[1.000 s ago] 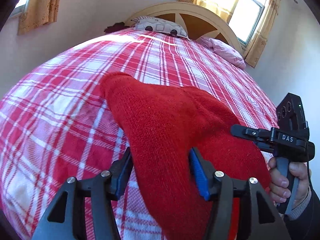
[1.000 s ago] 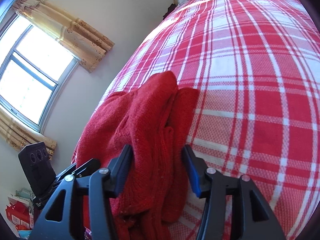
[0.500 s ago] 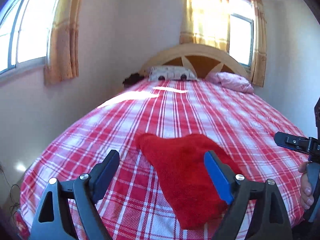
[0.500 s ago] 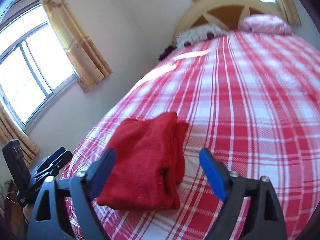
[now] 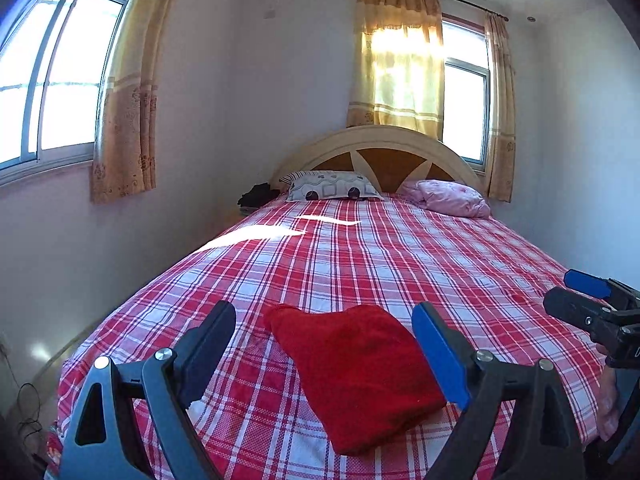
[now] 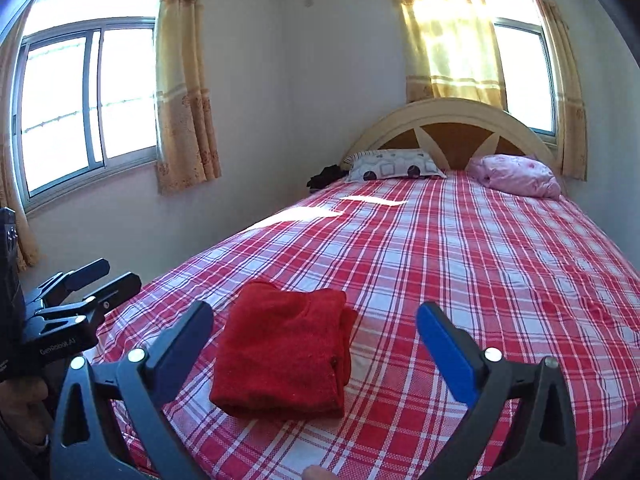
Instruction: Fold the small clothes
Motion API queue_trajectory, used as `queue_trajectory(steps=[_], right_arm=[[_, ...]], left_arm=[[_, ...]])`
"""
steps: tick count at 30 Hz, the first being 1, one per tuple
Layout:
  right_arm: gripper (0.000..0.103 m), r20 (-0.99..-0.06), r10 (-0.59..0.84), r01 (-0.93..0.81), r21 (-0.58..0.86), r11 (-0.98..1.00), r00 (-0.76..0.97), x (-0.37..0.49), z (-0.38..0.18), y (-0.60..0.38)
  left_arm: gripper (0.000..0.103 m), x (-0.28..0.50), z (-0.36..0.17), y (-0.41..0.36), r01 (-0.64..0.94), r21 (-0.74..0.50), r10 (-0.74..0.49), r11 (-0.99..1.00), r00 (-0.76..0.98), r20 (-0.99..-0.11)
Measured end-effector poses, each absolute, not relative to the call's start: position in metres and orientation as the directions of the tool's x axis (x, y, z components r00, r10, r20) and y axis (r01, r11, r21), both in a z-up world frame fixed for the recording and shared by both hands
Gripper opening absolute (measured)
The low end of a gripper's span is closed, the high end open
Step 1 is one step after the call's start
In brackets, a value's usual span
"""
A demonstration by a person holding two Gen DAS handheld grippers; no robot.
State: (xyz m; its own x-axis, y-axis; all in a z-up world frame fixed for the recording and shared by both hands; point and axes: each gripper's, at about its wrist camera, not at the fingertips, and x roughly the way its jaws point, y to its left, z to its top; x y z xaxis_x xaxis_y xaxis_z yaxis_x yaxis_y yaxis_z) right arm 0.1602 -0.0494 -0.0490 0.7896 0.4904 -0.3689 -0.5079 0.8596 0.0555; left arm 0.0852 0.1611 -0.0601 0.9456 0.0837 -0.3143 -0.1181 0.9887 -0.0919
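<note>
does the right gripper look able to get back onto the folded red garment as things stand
Probably yes. The right gripper, jaws opening and empty, points toward the folded red garment lying flat on the plaid bedspread, with nothing between them; the left gripper sits off to the side.

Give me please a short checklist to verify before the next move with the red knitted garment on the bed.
1. Red knitted garment lies folded in a compact stack: ok.
2. Garment rests fully on the red-and-white checked bedsheet, away from the edge: ok.
3. Left gripper is clear of the cloth, jaws opening, nothing between its pads: ok.
4. Right gripper is clear, jaws opening, nothing held: ok.
5. Fold edges aligned underneath: cannot tell.
6. Another small garment waiting to be folded: cannot tell; none in view.
</note>
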Motion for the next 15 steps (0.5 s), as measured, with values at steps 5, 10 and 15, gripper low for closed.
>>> queue_trajectory(steps=[5, 10, 15], right_arm=[[0.103, -0.367, 0.485, -0.508, 0.039, 0.86, 0.793, 0.151, -0.048, -0.048], [0.103, -0.364, 0.489, -0.511, 0.04, 0.859, 0.793, 0.148, -0.048, -0.049], [0.103, -0.355, 0.487, -0.511, 0.03, 0.859, 0.798, 0.143, -0.047, -0.048]], left_arm=[[0.091, 0.082, -0.058, 0.161, -0.117, -0.097, 0.082, 0.988, 0.949, -0.304], [0.091, 0.079, -0.057, 0.161, -0.115, -0.098, 0.082, 0.988, 0.952, -0.296], [0.091, 0.078, -0.057, 0.158, -0.115, -0.095, 0.082, 0.989, 0.952, -0.295]])
